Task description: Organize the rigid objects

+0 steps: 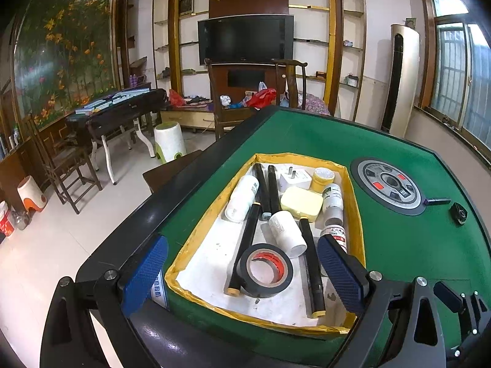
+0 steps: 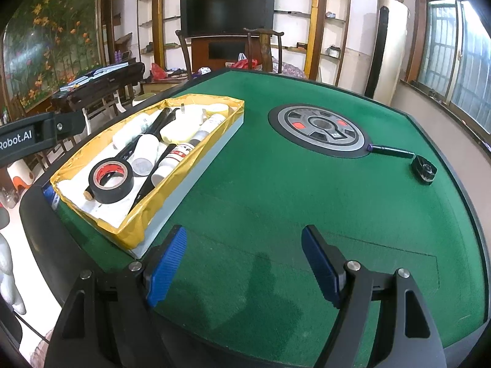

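My left camera looks down close over the tray (image 1: 264, 158); my right camera looks from the tray's (image 2: 184, 165) right across bare felt; both share the tray and dial (image 2: 319, 128)

A lived-in home sitting room: a flat television (image 1: 245, 38) hangs in a wooden wall unit with shelves at top centre. A floral mural (image 1: 66, 52) fills the upper left, wooden chairs (image 1: 228, 92) stand mid-frame, and a green-felt mahjong table (image 2: 276, 214) fills the foreground.

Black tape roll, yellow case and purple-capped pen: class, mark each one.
black tape roll (image 1: 266, 270), left wrist view, front of ring.
yellow case (image 1: 302, 203), left wrist view, lid centre.
purple-capped pen (image 2: 391, 151), right wrist view, mid-barrel.
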A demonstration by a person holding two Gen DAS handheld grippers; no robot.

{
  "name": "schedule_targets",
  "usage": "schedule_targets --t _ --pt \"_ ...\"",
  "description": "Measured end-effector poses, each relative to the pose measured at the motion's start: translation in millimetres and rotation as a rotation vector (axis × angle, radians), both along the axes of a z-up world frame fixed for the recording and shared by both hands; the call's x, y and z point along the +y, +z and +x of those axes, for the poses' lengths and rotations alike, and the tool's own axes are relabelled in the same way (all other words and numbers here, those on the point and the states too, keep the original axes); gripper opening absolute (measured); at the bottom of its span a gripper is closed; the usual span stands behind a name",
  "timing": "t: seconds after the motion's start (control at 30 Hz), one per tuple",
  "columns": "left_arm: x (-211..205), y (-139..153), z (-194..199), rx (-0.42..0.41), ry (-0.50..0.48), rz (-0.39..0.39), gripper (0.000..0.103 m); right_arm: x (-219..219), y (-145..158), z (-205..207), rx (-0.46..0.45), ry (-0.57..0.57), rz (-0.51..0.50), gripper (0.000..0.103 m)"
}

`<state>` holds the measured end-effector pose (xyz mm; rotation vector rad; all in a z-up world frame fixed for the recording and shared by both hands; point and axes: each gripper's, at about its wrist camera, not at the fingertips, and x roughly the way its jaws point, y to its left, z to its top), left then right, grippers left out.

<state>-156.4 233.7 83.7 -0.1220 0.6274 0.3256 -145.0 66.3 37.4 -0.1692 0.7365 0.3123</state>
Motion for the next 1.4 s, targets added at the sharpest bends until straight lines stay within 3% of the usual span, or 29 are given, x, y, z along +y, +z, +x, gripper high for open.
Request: schedule_targets --t 1.4 --pt "-47 29 -44 -0.104 -0.045 0.104 0.102 -18 24 -46 -0.09 -0.014 0.033 0.081"
